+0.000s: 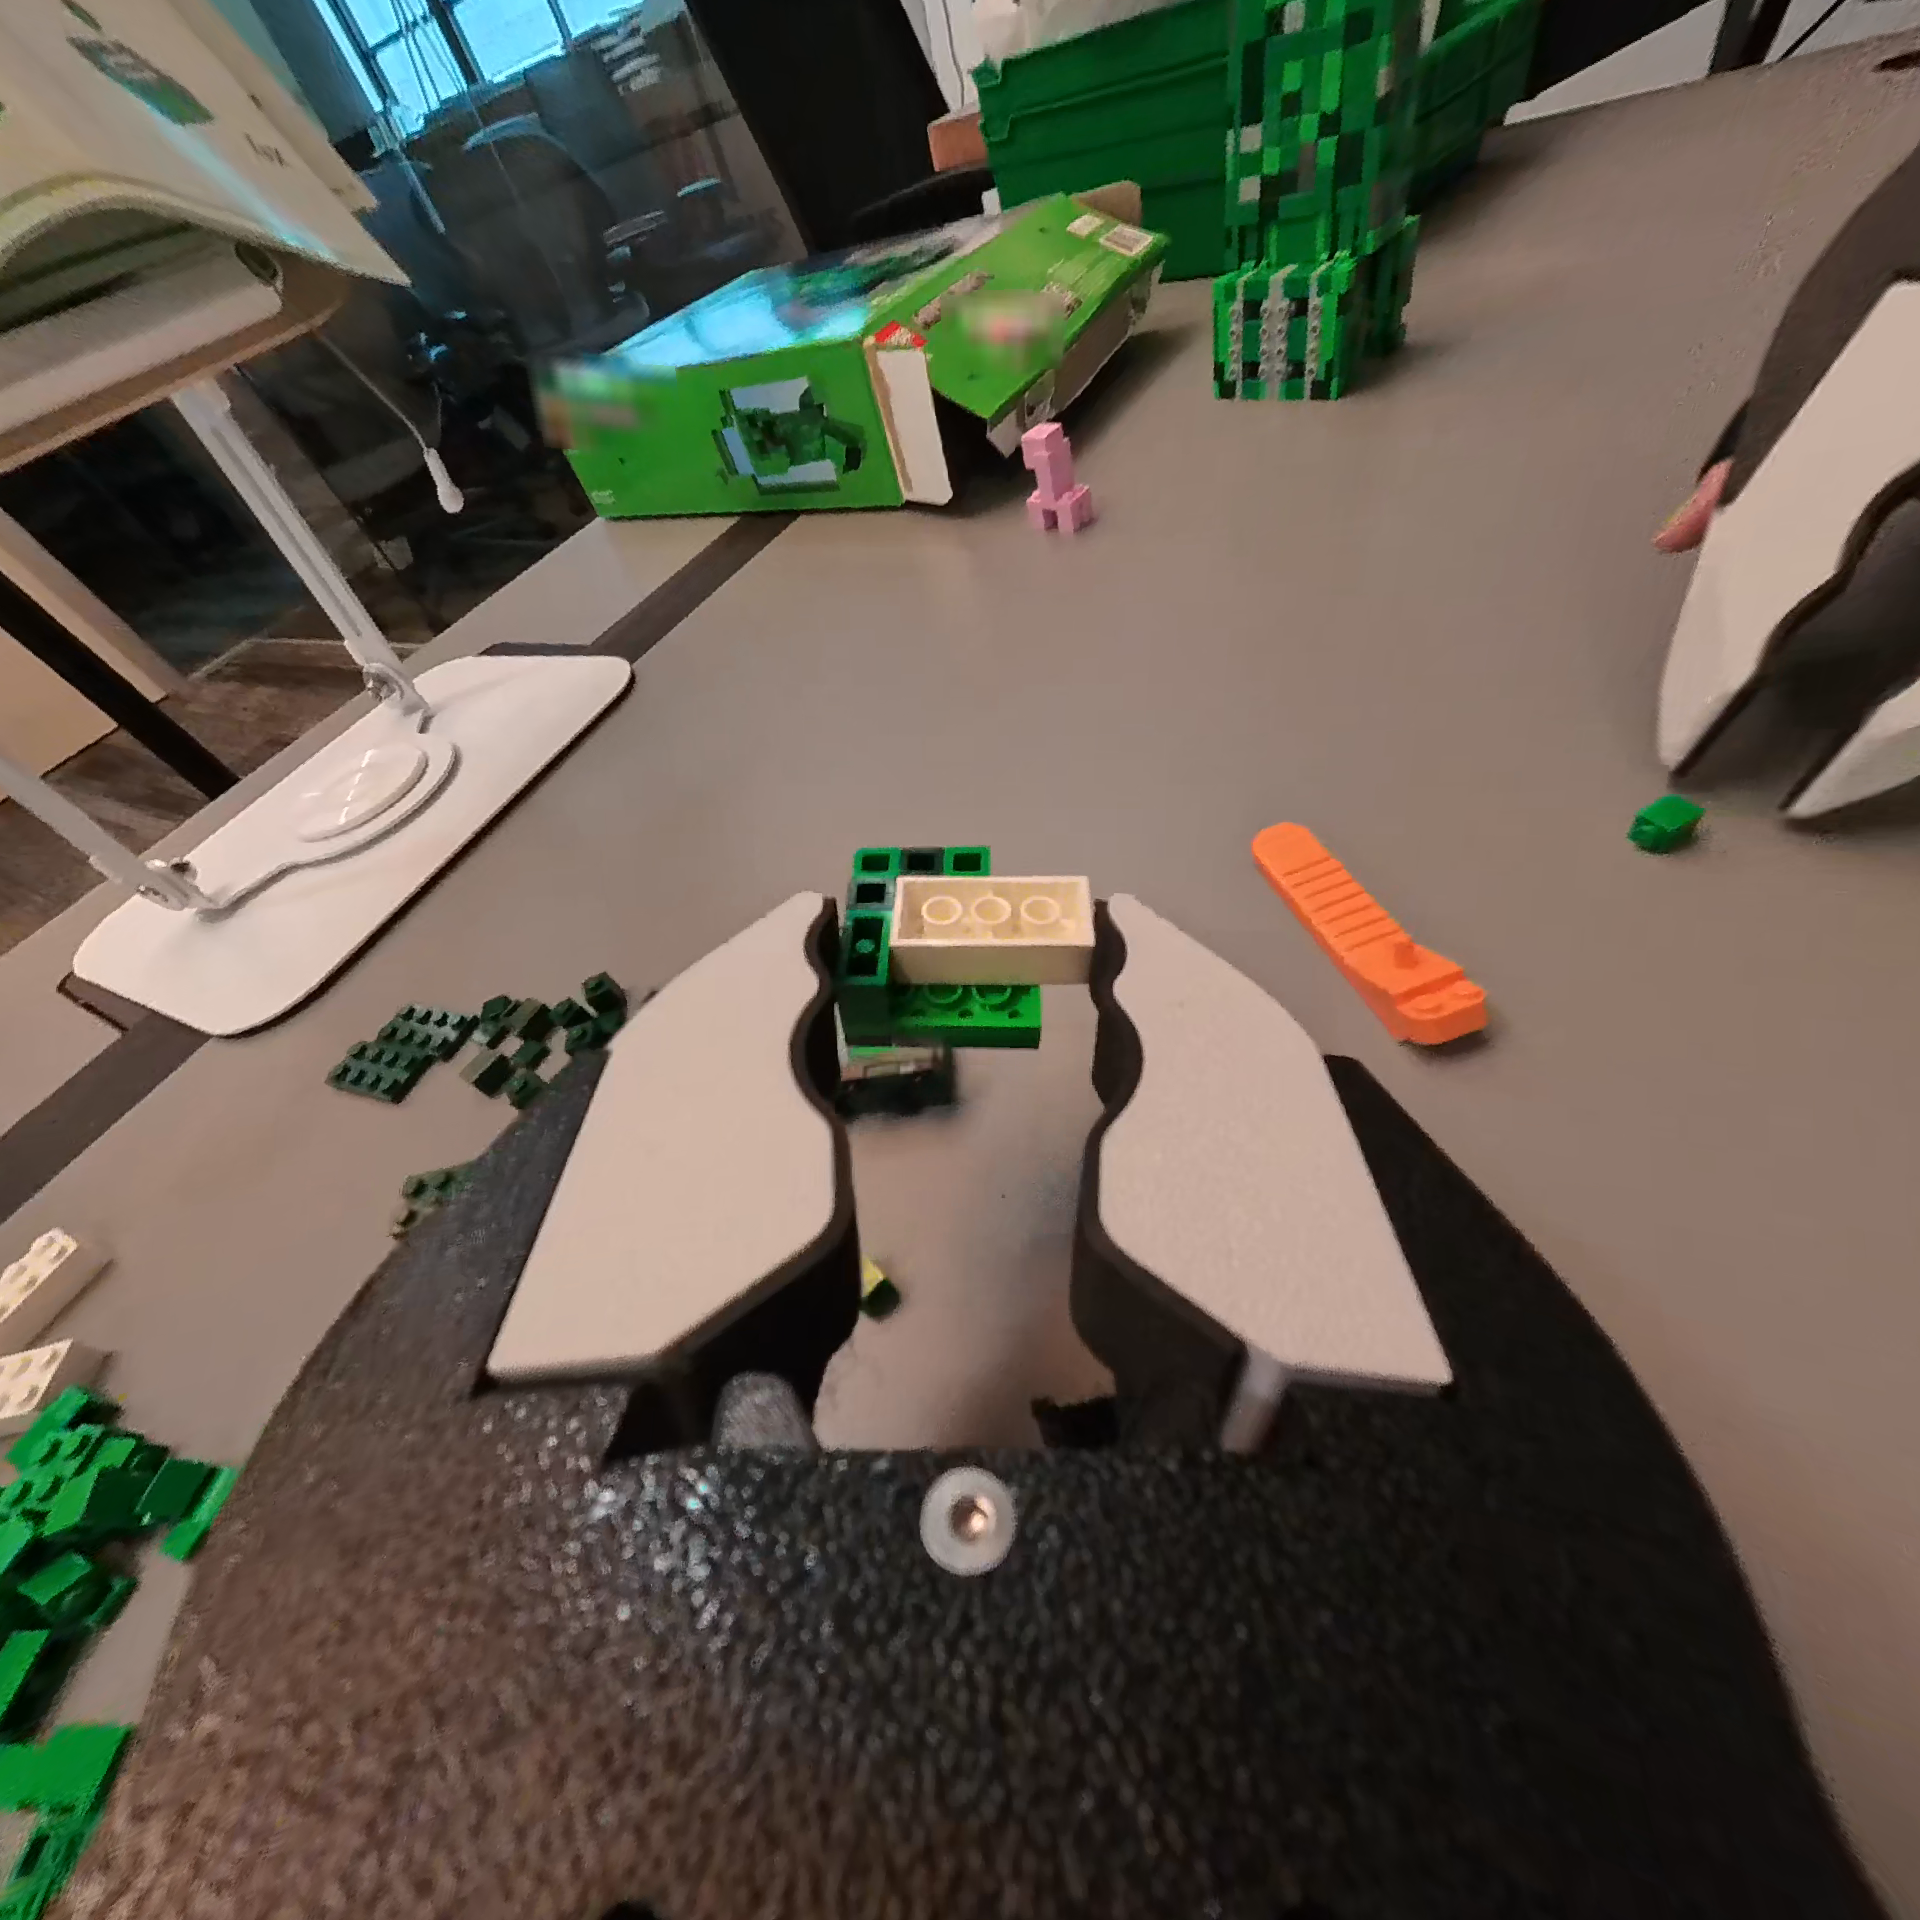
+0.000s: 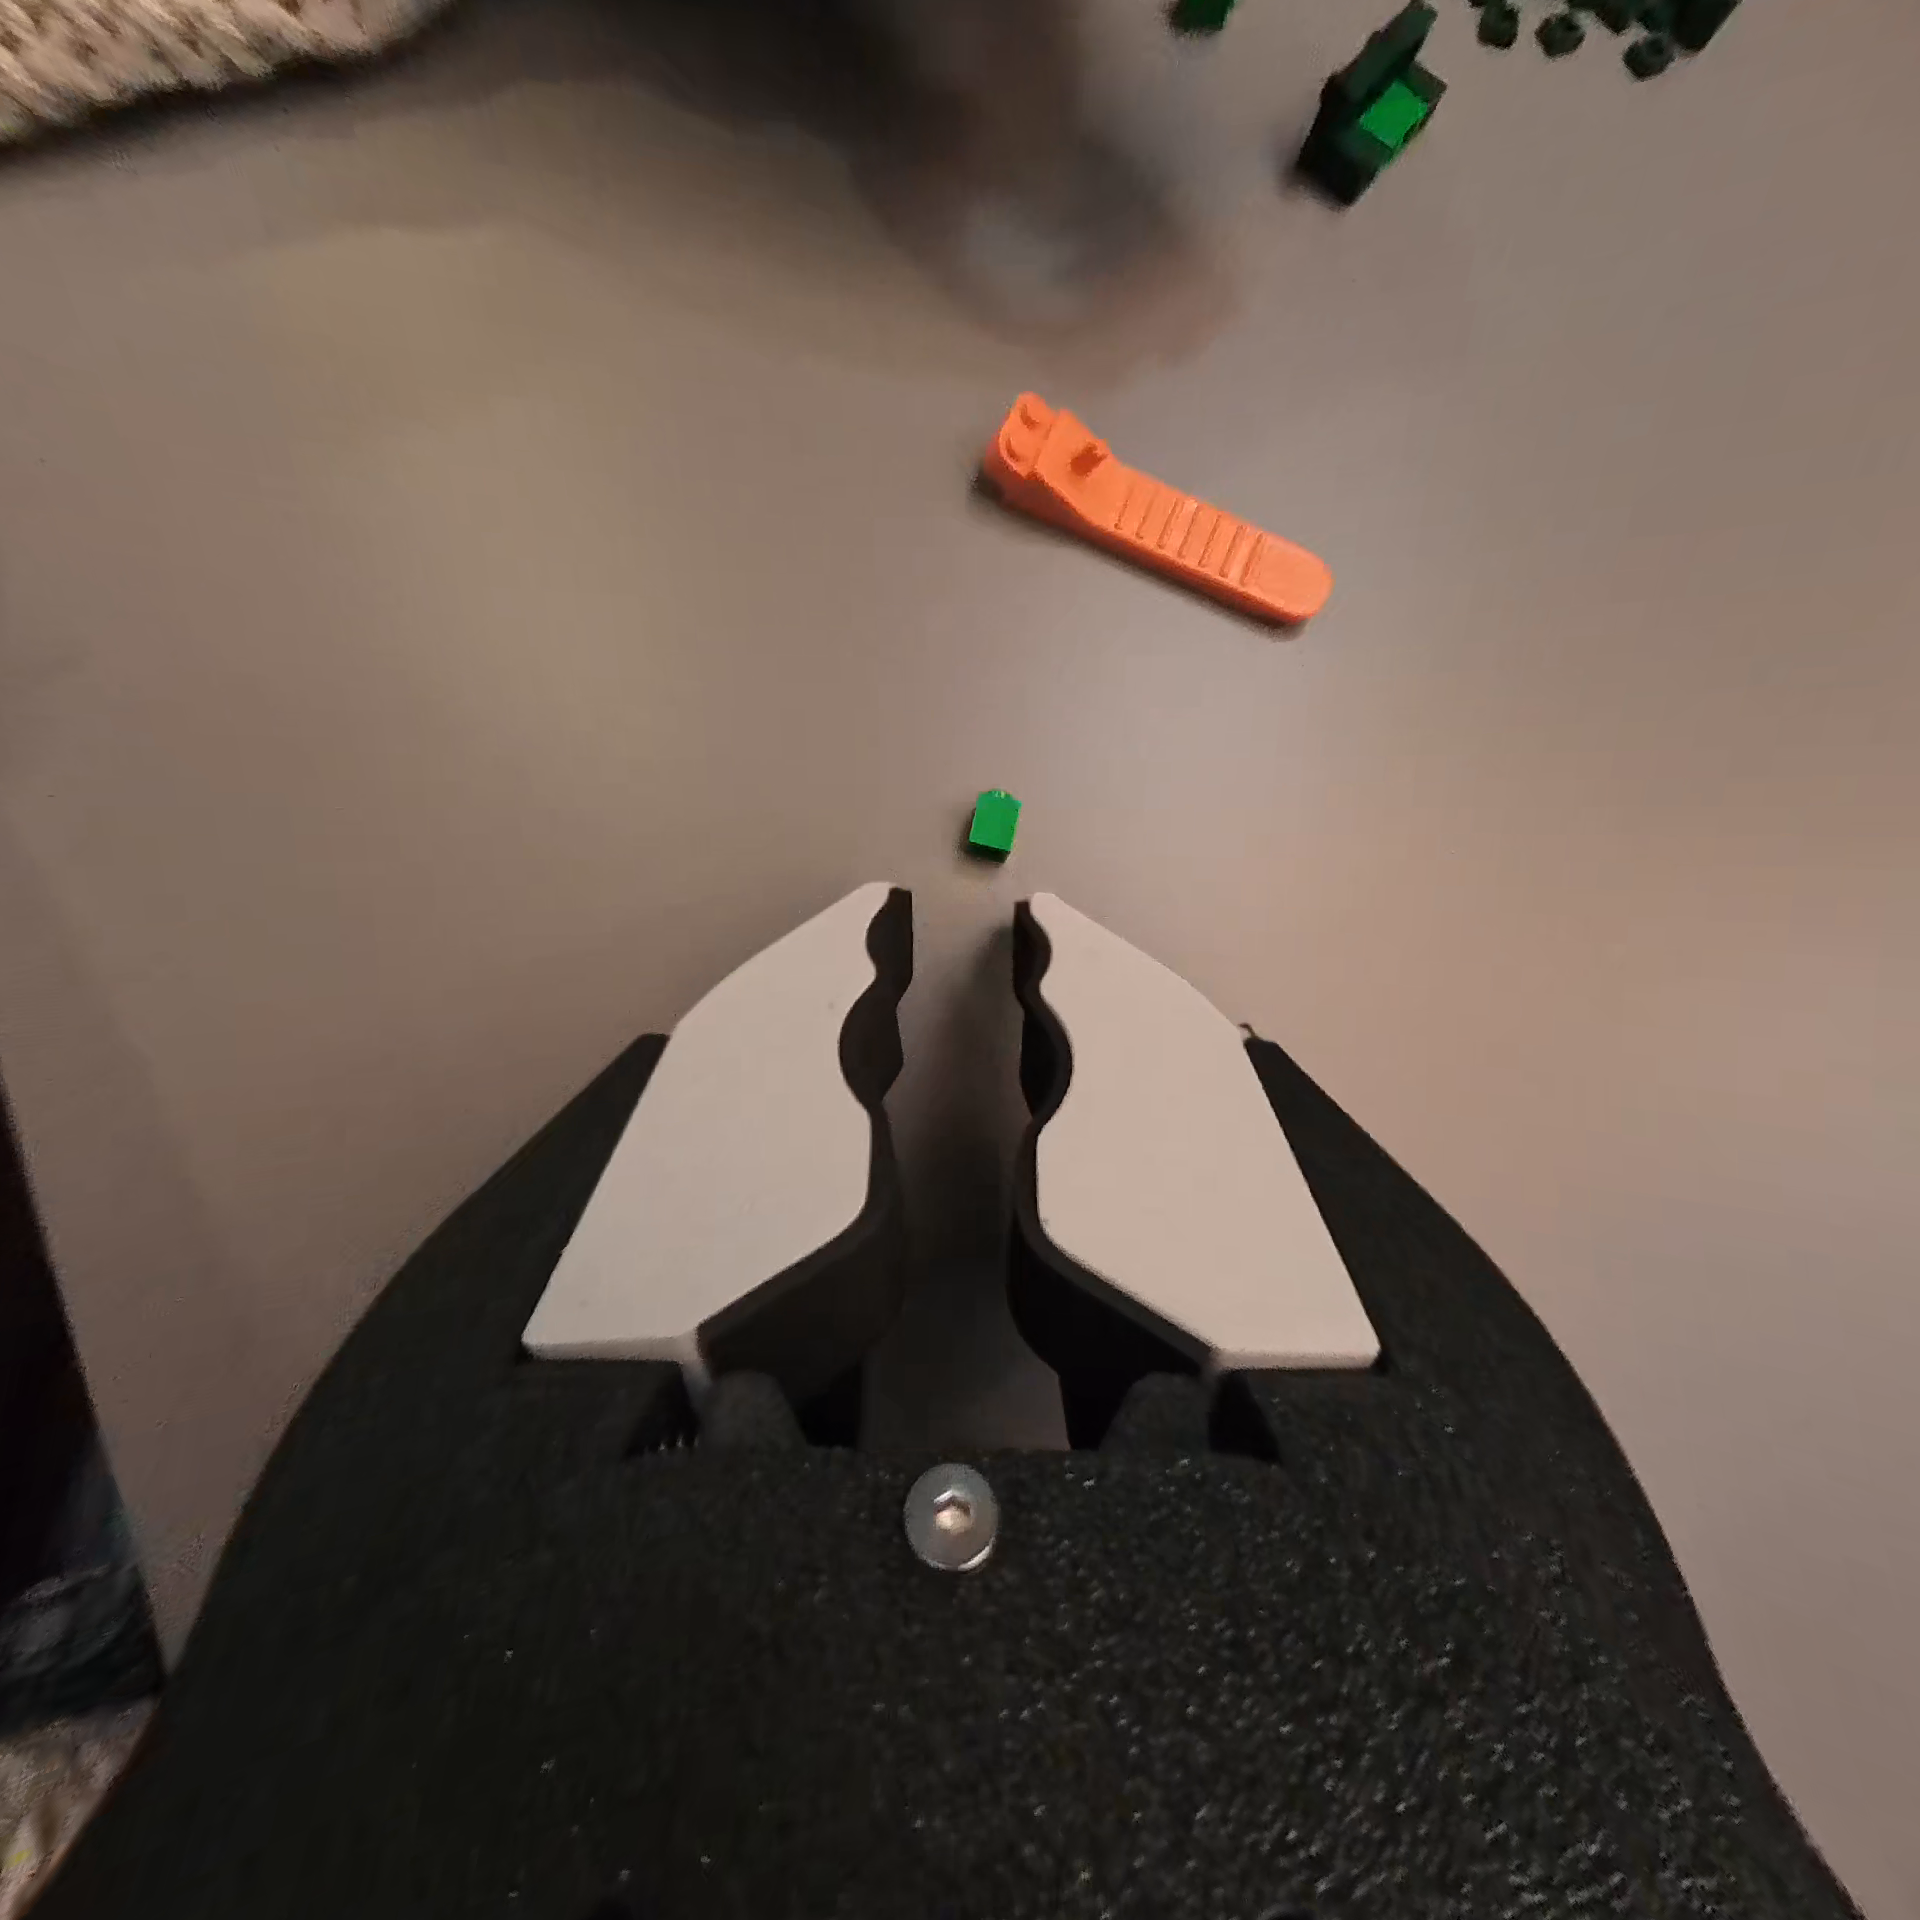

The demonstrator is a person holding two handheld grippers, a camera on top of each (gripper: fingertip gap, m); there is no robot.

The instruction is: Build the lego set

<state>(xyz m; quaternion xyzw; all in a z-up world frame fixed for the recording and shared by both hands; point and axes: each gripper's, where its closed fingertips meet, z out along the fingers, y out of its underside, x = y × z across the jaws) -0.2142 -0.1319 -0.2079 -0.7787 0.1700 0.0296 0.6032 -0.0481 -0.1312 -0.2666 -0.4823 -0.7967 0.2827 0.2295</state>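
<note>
My left gripper [image 1: 966, 914] is shut on a small assembly: a white brick [image 1: 992, 930] on top of green and dark green bricks [image 1: 940, 1003], held just above the grey table [image 1: 1143, 675]. My right gripper [image 2: 964, 909] is open by a narrow gap and empty, pointing down at the table. A single small green brick [image 2: 994, 826] lies just ahead of its fingertips. In the left wrist view the right gripper [image 1: 1745, 790] sits at the right edge, with that small green brick [image 1: 1665, 824] beside its tips. The held assembly [image 2: 1371, 114] shows blurred in the right wrist view.
An orange brick separator [image 1: 1371, 935] [image 2: 1153, 514] lies between the grippers. Dark green pieces [image 1: 478, 1049] and bright green pieces [image 1: 73, 1538] lie left. A lamp base [image 1: 343, 842], a green box [image 1: 831, 384], a pink figure [image 1: 1055, 478] and a tall green build [image 1: 1314, 260] stand farther back.
</note>
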